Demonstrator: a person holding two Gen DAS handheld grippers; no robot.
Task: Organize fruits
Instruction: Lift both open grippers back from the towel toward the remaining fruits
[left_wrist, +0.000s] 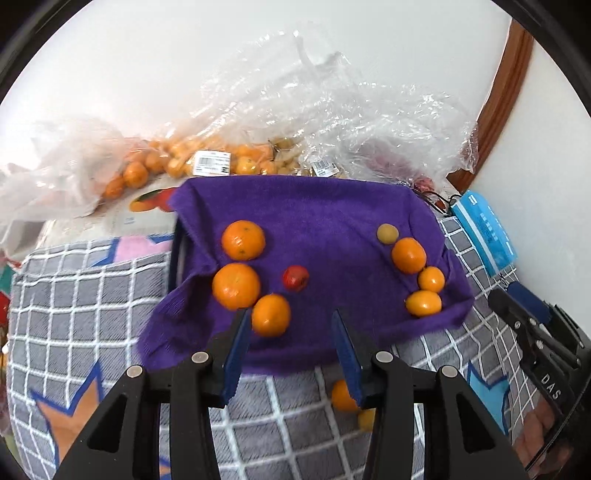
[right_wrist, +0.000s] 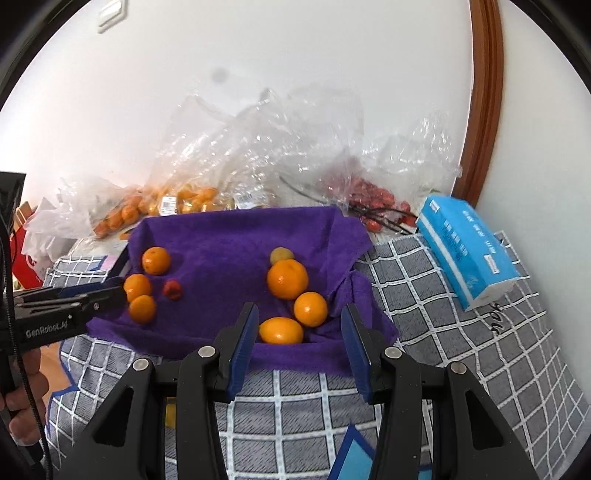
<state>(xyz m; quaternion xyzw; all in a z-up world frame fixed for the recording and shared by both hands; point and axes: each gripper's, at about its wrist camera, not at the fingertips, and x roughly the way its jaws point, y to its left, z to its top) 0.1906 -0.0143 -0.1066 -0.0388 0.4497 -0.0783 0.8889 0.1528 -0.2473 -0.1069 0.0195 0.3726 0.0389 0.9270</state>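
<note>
Two groups on purple towel (left_wrist: 325, 221). Left gripper (left_wrist: 288, 325) and right gripper (right_wrist: 299, 321) both spread, empty; sorting underway, next grab stray red fruit (left_wrist: 295, 277).

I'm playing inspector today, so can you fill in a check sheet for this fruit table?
Surface: grey checked cloth, with a purple towel draped over something on it.
Job's things: three oranges and a small red fruit on the towel's left; three more oranges and a small yellowish fruit on its right; two fruits on the cloth nearer the camera.
Clutter: clear plastic bags of fruit behind; blue tissue pack at right.
Grippers: left claw open, holding nothing; right claw open, holding nothing.
Cables: one dark cable by the left claw.
Surroundings: white wall, brown wooden frame.
</note>
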